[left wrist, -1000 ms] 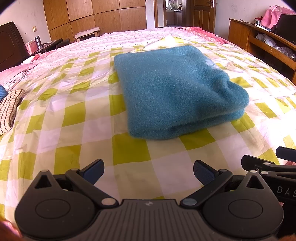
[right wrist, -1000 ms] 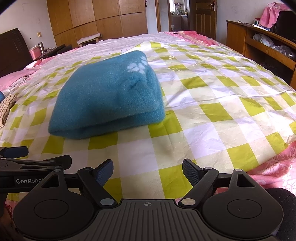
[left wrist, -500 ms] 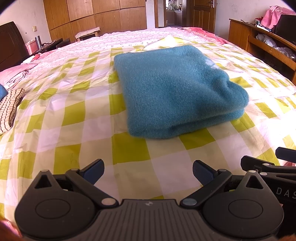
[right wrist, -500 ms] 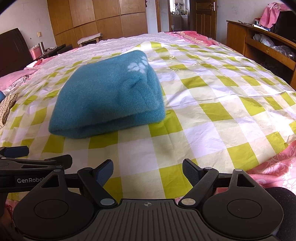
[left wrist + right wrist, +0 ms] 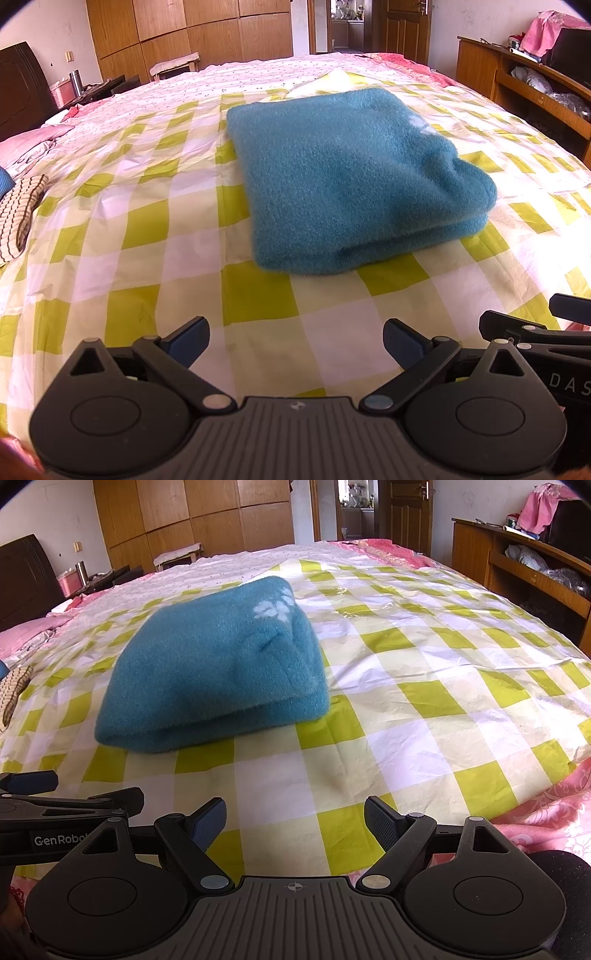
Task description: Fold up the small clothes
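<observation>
Nothing has shifted over the last second: the teal fleece garment (image 5: 347,177) lies folded on the bed's checked sheet (image 5: 122,236), just as before, so the fold looks finished. The left tool (image 5: 295,341) and right tool (image 5: 295,821) hover near, spread, empty. No containers are visible.

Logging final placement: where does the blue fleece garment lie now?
The blue fleece garment lies folded on the checked sheet, ahead of both open grippers, right of centre in the left wrist view, left of centre in the right.

A folded teal garment (image 5: 351,177) lies on the checked bedspread (image 5: 147,229) — the left hand-held gripper (image 5: 295,341) gapes empty.
</observation>
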